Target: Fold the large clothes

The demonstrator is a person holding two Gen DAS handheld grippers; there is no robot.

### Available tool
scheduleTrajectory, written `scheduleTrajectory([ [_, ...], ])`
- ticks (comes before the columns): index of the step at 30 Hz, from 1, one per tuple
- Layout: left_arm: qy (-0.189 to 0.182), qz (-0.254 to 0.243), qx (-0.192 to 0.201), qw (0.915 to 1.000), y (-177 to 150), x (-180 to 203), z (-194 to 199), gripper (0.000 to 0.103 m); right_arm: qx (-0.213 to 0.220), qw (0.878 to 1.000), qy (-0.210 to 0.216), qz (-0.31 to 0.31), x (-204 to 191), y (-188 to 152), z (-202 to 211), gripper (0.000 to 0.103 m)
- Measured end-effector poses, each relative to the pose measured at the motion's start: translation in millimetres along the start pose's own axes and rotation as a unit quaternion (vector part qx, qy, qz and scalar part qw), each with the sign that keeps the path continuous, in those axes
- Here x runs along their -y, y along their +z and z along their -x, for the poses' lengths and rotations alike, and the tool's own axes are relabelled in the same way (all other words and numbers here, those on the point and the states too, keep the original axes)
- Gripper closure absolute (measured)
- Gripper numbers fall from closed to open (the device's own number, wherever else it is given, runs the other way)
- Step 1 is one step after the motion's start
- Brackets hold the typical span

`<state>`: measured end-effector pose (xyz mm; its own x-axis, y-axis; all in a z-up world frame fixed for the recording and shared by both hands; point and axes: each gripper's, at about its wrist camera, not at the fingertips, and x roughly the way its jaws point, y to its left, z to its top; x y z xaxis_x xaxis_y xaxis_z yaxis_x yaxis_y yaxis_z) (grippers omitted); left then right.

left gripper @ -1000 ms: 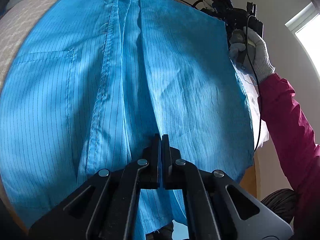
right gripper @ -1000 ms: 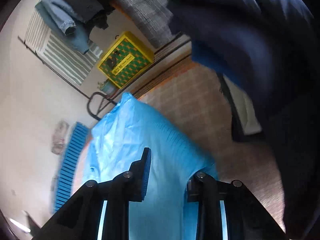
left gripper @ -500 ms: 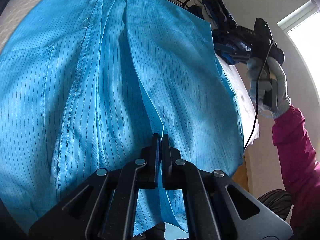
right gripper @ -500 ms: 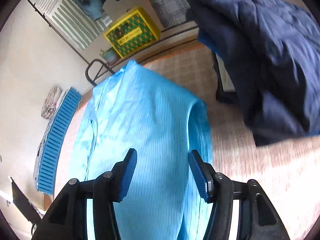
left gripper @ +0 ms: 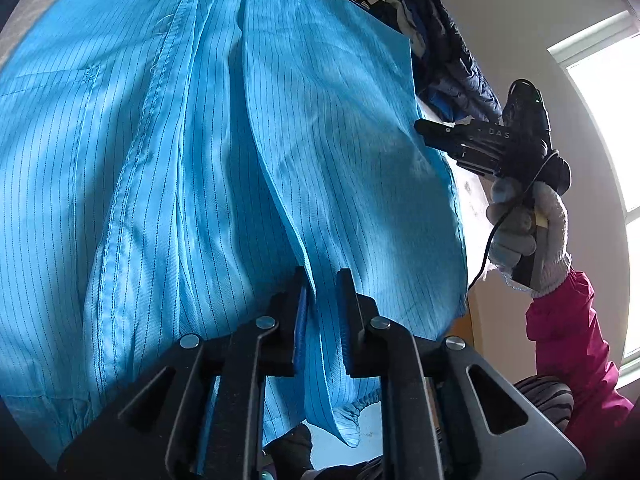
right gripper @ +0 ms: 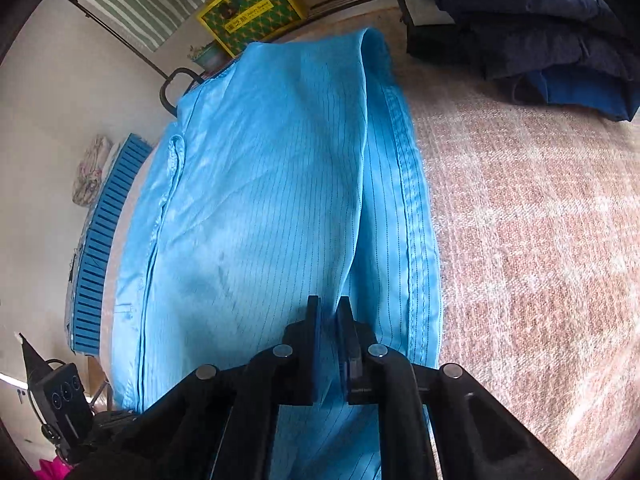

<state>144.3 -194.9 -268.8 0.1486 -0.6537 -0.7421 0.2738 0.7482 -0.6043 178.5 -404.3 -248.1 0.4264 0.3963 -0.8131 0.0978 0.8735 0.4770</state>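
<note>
Closest to the left wrist camera, the left gripper (left gripper: 322, 280) has its jaws a narrow gap apart, having just been opening from fully shut; a raised edge of the light blue pinstriped garment (left gripper: 200, 160) stands between the pads, seemingly loose rather than pinched. In the right wrist view, the right gripper (right gripper: 328, 308) has just been closing from a wide spread, and its jaws now stand close together with a ridge of the same blue cloth running up between them; whether the pads truly press it cannot be told. Compared with a second ago, the right gripper has come down from near the dark clothes to the garment's right side, where one panel is already doubled over along a stitched hem (right gripper: 412, 200). Judged from this, one grip is being let go while the other is being taken, so the fold looks partly made and not yet finished. The garment lies spread, front seam up, on a bed covered in a pinkish woven spread (right gripper: 540, 220), its lower edge hanging off the near side. In the left view, a gloved hand (left gripper: 528, 232) in a magenta sleeve (left gripper: 568, 344) holds the right gripper at the cloth's far edge. Further off lie a dark blue quilted jacket (right gripper: 540, 20), a yellow and green box (right gripper: 248, 12), a blue slatted panel (right gripper: 104, 240), and a bright window (left gripper: 608, 120).
</note>
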Motion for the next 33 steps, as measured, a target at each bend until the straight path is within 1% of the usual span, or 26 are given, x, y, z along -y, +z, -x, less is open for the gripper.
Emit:
scheduleTrajectory([
  [1,-0.001,0.001,-0.001,1.0,-2.3,0.4,1.7,0.091,0.003,1.0,0.009,-0.007,3.2,-4.9,6.5,0.068],
  [2,-0.001,0.006,-0.001,1.0,-3.1,-0.3,2.3,0.09,0.005,1.0,0.017,-0.017,7.5,-11.4,12.6,0.063],
  [6,-0.011,0.017,-0.005,0.9998,-5.0,-3.7,3.4,0.09,-0.012,0.998,0.057,-0.034,14.0,-45.9,22.5,0.062],
  [9,-0.018,0.02,-0.007,0.9996,-2.9,-2.2,2.6,0.09,-0.025,0.995,0.091,-0.037,7.1,-73.9,19.5,0.066],
  [11,-0.021,0.018,-0.006,0.9996,-1.4,0.0,1.8,0.092,-0.026,0.994,0.103,-0.025,-2.9,-85.1,15.5,0.072],
  [12,-0.021,0.017,-0.005,0.9996,-0.6,1.6,0.6,0.098,-0.023,0.995,0.099,-0.013,-10.4,-88.2,13.9,0.085],
  [13,-0.022,0.02,-0.005,0.9995,-0.3,2.7,-0.3,0.1,-0.019,0.997,0.08,0.002,-17.3,-89.7,12.7,0.097],
  [14,-0.027,0.024,-0.005,0.9994,-0.1,4.0,-1.6,0.1,-0.017,0.998,0.059,0.013,-22.3,-89.6,12.5,0.101],
  [15,-0.028,0.028,-0.005,0.9992,0.3,6.7,-3.6,0.101,-0.016,0.998,0.053,0.014,-22.2,-90.0,14.3,0.103],
  [17,-0.035,0.026,-0.006,0.999,-1.1,15.0,-7.0,0.102,-0.014,0.999,0.042,-0.001,-16.0,-85.8,21.5,0.103],
  [19,-0.036,0.011,-0.009,0.9992,-4.0,26.0,-11.6,0.102,-0.006,0.999,0.037,-0.015,-2.5,-81.7,34.7,0.103],
  [21,-0.03,-0.004,-0.014,0.9994,-8.0,34.0,-17.4,0.102,0.009,1.0,0.013,-0.021,10.6,-77.7,47.1,0.103],
  [23,-0.028,-0.003,-0.024,0.9993,-12.3,34.6,-24.7,0.102,0.014,0.999,0.021,-0.033,21.9,-75.2,52.6,0.103],
  [26,-0.024,-0.005,-0.022,0.9995,-13.9,33.2,-25.4,0.102,0.011,0.997,0.045,-0.058,34.6,-79.3,54.2,0.088],
  [27,-0.021,-0.009,-0.018,0.9996,-13.4,33.4,-23.4,0.102,0.018,0.997,0.047,-0.054,36.2,-83.9,57.5,0.077],
  [28,-0.018,-0.012,-0.016,0.9996,-14.4,31.8,-19.7,0.102,0.024,0.998,0.04,-0.048,35.3,-87.1,59.4,0.07],
  [31,-0.01,-0.021,-0.01,0.9997,-15.2,31.5,-7.3,0.102,0.03,0.999,0.016,-0.034,37.7,-100.7,63.6,0.068],
  [33,-0.007,-0.039,-0.004,0.9992,-18.6,35.8,4.8,0.102,0.032,0.998,0.027,-0.036,42.1,-109.7,62.5,0.068],
])
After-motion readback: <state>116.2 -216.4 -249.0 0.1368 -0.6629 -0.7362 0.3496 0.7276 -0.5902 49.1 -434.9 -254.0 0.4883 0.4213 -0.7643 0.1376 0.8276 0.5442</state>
